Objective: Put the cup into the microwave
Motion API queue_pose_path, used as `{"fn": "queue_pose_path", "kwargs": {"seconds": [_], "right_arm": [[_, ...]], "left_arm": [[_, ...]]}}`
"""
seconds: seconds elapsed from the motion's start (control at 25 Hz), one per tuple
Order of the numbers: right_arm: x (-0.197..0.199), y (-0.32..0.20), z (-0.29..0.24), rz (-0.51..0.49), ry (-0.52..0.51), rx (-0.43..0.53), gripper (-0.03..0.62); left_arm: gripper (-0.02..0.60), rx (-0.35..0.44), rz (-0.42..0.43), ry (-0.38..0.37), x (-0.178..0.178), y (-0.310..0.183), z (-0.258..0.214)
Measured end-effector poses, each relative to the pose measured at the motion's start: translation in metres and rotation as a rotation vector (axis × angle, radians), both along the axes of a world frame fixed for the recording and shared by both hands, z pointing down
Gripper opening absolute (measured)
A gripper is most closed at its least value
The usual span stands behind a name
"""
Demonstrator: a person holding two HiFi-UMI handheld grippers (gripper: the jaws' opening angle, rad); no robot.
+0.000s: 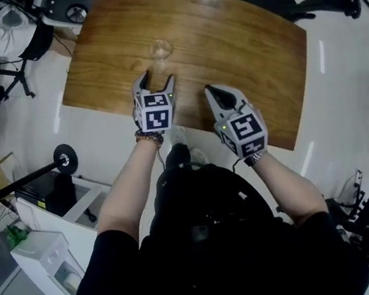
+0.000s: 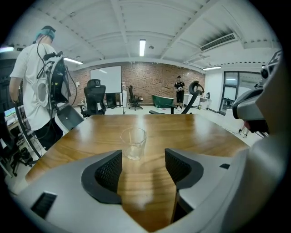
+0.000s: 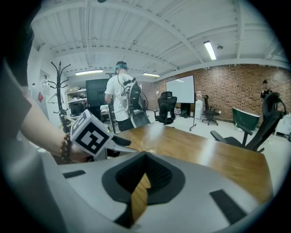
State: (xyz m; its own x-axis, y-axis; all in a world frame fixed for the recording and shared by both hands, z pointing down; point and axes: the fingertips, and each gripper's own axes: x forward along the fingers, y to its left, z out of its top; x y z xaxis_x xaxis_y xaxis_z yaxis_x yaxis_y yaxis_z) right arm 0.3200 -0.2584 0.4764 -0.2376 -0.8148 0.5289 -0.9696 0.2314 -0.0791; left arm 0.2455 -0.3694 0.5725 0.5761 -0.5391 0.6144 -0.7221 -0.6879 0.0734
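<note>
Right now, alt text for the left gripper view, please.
A clear glass cup stands upright on the wooden table, just ahead of the open fingers of the left gripper, not yet between them. A person in a white shirt stands at left.

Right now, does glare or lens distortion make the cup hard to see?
Head view: the clear cup is faint against the wooden table. Left gripper view: cup sharp, picture edges bent, corners dark. Right gripper view: I cannot find it.
</note>
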Motion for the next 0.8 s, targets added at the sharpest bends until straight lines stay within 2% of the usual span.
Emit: {"fn": "queue_pose_path", "kwargs": {"seconds": [0.08,0.2,0.28,0.32,0.8], "right_arm": [[0.0,-0.005,0.002,0.007,0.002,-0.017,0.002],[0.003,-0.014,0.006,0.027,0.001,-0.018,0.002],[0.005,-0.021,0.008,0.045,-0.004,-0.009,0.002],[0.006,-0.023,0.011,0.053,-0.005,-0.016,0.002],[0.021,-0.05,0.023,0.11,-0.007,-0.053,0.002]], "left_arm": [[0.299,-0.006,0.007,-0.007,0.003,-0.008,0.005],[0.343,-0.008,0.013,-0.022,0.007,-0.021,0.013],[0.344,-0.011,0.018,-0.033,0.009,-0.03,0.019],[0.367,-0.013,0.022,-0.039,0.01,-0.034,0.022],[0.367,-0.021,0.111,-0.058,0.04,-0.066,0.04]]}}
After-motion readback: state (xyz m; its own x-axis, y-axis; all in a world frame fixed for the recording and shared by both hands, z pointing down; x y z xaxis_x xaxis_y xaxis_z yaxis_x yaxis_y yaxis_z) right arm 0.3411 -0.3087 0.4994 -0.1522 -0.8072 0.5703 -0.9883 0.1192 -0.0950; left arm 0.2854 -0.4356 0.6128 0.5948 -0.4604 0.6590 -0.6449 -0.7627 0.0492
